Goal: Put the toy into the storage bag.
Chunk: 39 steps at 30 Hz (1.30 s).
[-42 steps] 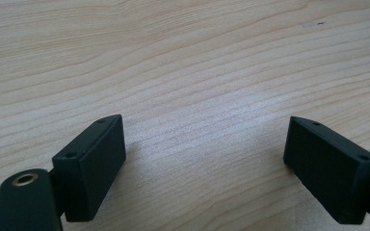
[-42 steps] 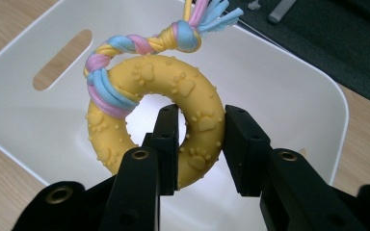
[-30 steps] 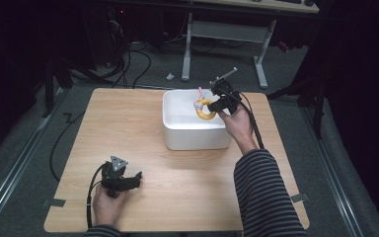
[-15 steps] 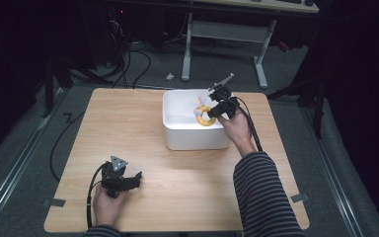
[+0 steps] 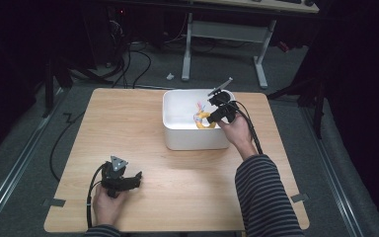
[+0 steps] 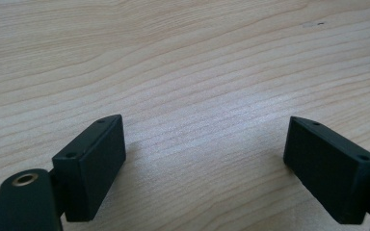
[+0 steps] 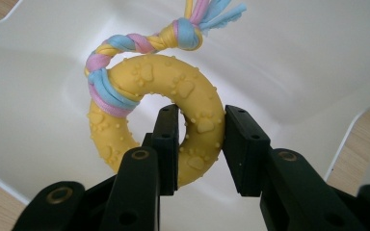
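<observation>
A yellow rubber ring toy (image 7: pixel 149 82) with paw prints and a braided pink, blue and yellow rope (image 7: pixel 139 43) hangs inside the white bin (image 5: pixel 193 138). My right gripper (image 7: pixel 201 144) is shut on the ring's lower right side, one jaw through its hole. In the high view the right gripper (image 5: pixel 212 114) holds the ring toy (image 5: pixel 201 120) over the bin's right part. My left gripper (image 5: pixel 128 180) rests low on the wooden table (image 5: pixel 128 128) at the front left, its jaws wide open over bare wood (image 6: pixel 202 144) with nothing between them.
The white bin stands at the table's far middle-right. A table frame (image 5: pixel 222 39) and cables (image 5: pixel 133 54) lie on the grey floor beyond the far edge. Tape marks (image 5: pixel 52 202) sit at the table's front corners.
My right gripper has carried the ring toy leftward and down into the bin. The left gripper has stayed in place.
</observation>
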{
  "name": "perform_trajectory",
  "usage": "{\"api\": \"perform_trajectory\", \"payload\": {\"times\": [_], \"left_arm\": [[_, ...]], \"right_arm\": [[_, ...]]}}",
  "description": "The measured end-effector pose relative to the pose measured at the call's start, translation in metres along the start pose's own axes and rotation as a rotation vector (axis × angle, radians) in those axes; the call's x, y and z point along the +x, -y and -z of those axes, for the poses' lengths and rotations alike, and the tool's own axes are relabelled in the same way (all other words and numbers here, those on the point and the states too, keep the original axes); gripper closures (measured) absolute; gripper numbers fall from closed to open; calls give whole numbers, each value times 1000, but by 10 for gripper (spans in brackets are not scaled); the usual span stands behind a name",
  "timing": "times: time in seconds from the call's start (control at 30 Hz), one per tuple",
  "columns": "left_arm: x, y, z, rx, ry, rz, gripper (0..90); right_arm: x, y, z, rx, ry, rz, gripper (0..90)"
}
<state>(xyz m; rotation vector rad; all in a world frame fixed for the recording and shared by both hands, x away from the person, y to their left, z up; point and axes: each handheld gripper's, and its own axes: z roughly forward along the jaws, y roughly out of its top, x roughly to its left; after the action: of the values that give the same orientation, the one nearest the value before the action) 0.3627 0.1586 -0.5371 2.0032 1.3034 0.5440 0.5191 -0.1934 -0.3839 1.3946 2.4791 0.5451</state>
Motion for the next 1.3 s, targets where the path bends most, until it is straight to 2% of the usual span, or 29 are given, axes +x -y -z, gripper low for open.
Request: {"api": "perform_trajectory", "payload": {"times": [0.2, 0.6, 0.93, 1.03, 1.13, 1.2, 1.3], "left_arm": [[0, 0, 0, 0, 0, 0, 150], [0, 0, 0, 0, 0, 0, 149], [0, 0, 0, 0, 0, 0, 150], [0, 0, 0, 0, 0, 0, 150], [0, 0, 0, 1, -1, 1, 151], [0, 0, 0, 1, -1, 2, 151], [0, 0, 0, 0, -2, 3, 151]], "right_arm": [[-1, 2, 2, 8, -19, -10, 682], [3, 5, 2, 35, -48, 12, 682], [2, 6, 4, 31, -52, 10, 676], [0, 7, 6, 12, -81, -11, 589], [-2, 9, 13, -12, -79, -11, 524], [-2, 11, 18, -31, -60, -4, 490], [-5, 16, 28, -72, -62, -15, 479]]}}
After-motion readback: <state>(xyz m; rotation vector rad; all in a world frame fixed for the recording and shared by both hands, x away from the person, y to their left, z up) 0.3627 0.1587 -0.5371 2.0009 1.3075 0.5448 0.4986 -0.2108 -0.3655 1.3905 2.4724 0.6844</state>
